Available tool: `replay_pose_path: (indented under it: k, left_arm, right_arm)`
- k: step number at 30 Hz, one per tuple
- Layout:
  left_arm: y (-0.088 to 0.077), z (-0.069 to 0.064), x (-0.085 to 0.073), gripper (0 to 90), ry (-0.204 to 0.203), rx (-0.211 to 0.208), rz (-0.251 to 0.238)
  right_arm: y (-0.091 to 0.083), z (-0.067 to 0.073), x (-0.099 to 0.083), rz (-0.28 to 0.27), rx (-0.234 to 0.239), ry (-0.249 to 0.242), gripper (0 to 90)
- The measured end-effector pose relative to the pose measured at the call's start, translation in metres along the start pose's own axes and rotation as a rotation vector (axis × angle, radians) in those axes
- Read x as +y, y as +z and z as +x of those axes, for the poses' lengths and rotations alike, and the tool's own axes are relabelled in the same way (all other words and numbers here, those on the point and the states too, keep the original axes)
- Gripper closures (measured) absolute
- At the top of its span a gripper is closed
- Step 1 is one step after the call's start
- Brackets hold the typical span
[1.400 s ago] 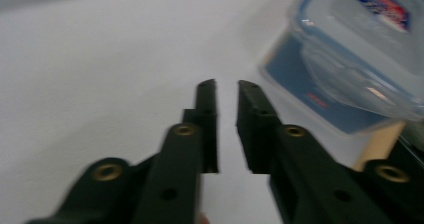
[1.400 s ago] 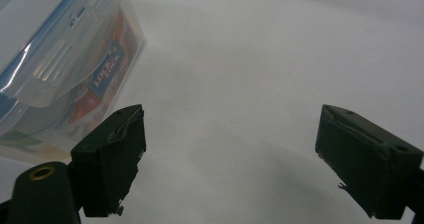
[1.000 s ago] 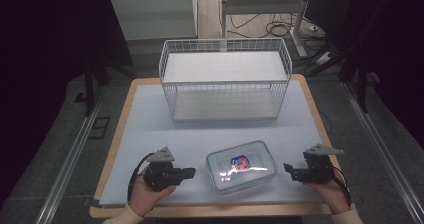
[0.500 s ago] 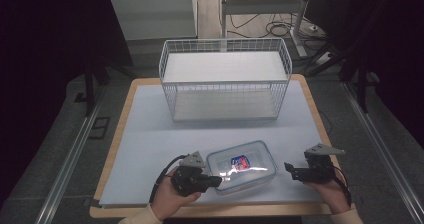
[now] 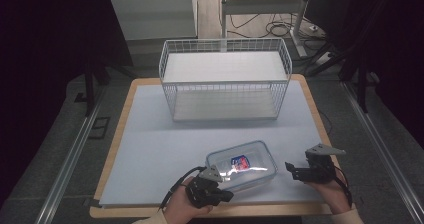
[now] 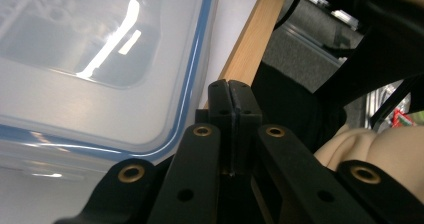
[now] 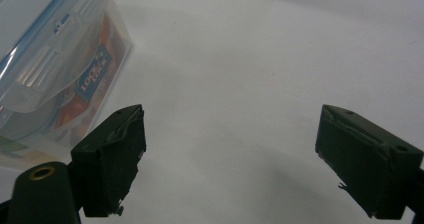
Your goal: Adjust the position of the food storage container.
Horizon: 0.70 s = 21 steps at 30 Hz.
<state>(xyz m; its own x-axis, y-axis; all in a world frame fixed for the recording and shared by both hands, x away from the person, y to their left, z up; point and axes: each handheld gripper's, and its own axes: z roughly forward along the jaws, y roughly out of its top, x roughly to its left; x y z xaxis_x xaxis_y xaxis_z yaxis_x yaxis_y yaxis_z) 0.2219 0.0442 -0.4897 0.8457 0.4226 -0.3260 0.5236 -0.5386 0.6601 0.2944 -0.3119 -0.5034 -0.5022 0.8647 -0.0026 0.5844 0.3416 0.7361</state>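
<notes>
Pressing left tongs [image 5: 220,190] closed against container [image 5: 242,165] | right tongs [image 5: 294,170] spread

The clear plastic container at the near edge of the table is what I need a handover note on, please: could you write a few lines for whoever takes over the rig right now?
Left gripper: jaws shut, empty, at the near-left corner of the clear plastic container.
Right gripper: jaws open, empty, just right of the container, apart from it.
Container: lidded, flat on the table mat, near edge.
Wire basket: empty, at the far side.
Done: nothing gripped or lifted.
Left: probably grip the container and move it, perhaps to the basket.
</notes>
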Motion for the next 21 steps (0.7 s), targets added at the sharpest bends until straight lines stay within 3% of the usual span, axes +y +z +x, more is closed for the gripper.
replay_pose_path:
  k: [4,13,21]
  left_arm:
    - [0.005,-0.002,-0.002,89.8,0.015,0.020,0.017]
    - [0.003,0.002,-0.004,89.9,0.011,0.017,0.029]
    - [-0.005,0.017,-0.006,89.9,-0.021,0.038,0.024]
  right_arm:
    - [-0.001,0.000,0.000,-0.002,-0.001,0.001,12.9]
    - [0.000,-0.001,-0.001,0.002,-0.003,0.002,12.9]
    - [0.000,-0.001,-0.001,0.001,-0.001,0.004,12.9]
